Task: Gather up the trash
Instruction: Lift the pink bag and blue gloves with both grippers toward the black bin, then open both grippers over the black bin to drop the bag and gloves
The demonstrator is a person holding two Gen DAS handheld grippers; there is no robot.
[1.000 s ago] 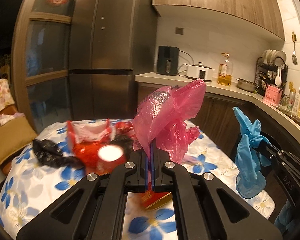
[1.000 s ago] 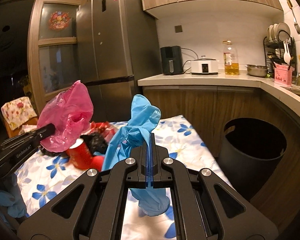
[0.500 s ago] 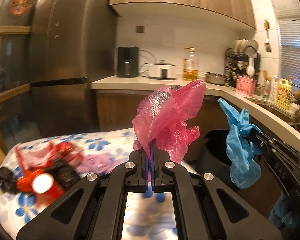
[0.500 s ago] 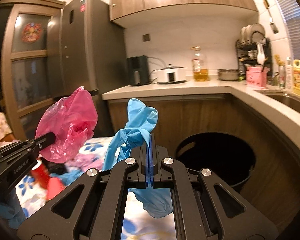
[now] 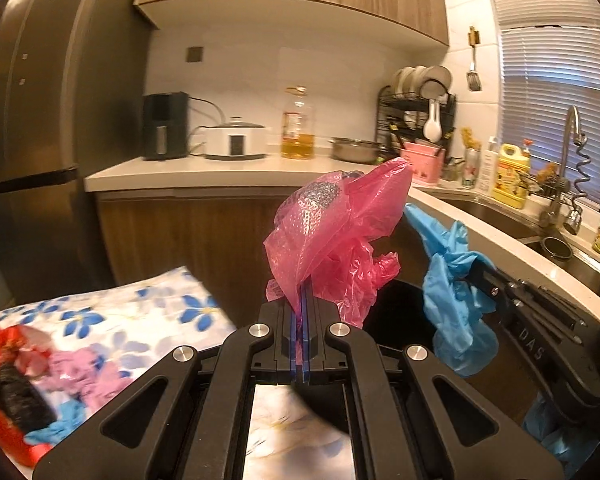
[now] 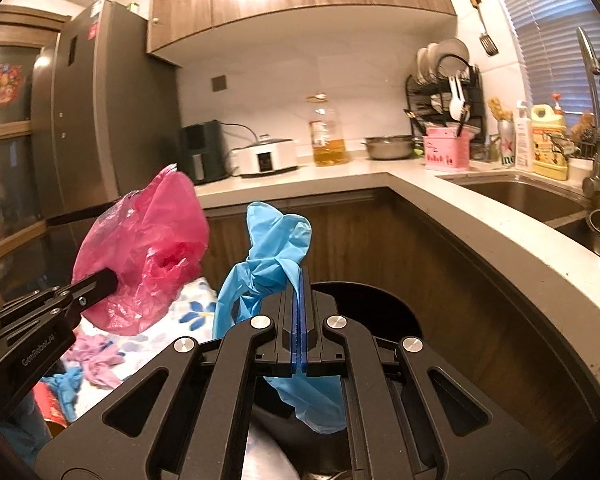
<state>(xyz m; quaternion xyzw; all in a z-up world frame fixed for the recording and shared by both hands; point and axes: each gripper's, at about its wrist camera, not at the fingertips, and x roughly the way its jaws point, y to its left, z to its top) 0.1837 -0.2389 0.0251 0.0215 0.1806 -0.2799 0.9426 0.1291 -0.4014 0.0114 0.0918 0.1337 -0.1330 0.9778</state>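
My left gripper is shut on a crumpled pink plastic bag, which puffs up above the fingertips. My right gripper is shut on a blue disposable glove that hangs over and under its fingers. In the left wrist view the right gripper holds the blue glove at the right. In the right wrist view the left gripper carries the pink bag at the left. A black trash bin opens just ahead, below both grippers.
A floral-cloth table at the lower left holds red wrappers, a pink rag and blue gloves. A curved white counter wraps around the bin, with a sink, dish rack, oil bottle and cookers. A dark fridge stands left.
Both grippers swung right, away from the table and over toward the black bin, each still clamping its piece. The table slid to the lower left; the sink and window came into view.
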